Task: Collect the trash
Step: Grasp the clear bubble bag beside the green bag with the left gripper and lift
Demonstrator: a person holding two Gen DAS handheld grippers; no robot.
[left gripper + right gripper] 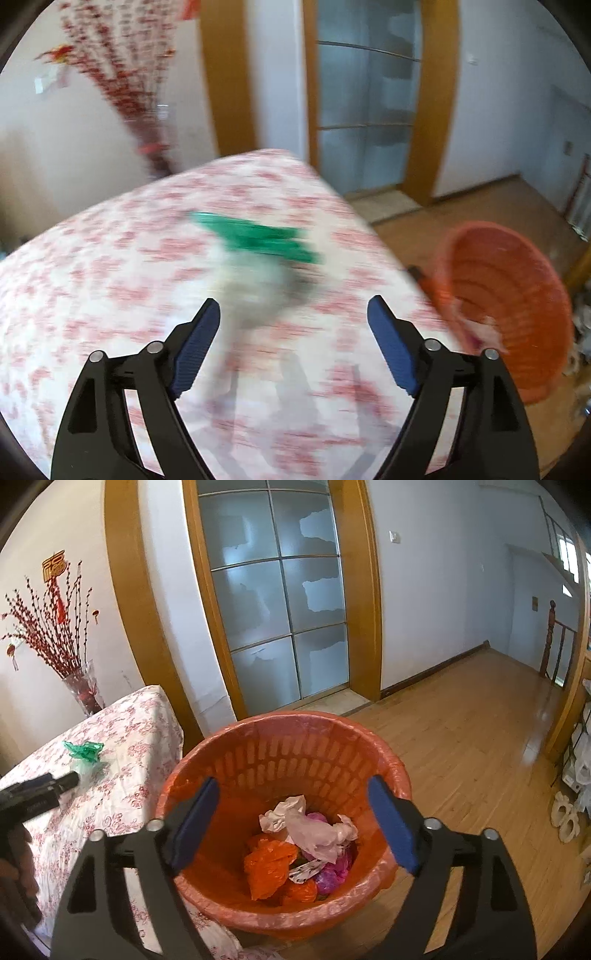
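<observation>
1. Right gripper is hanging spread wide over the orange bin, gripping nothing.
2. Left gripper is standing spread, empty, facing green wrapper lying on the floral tablecloth.

White walls, frosted glass door in wood frame, wooden floor.

Green wrapper motion-blurred, tablecloth pattern smeared, left tool cut off
</observation>
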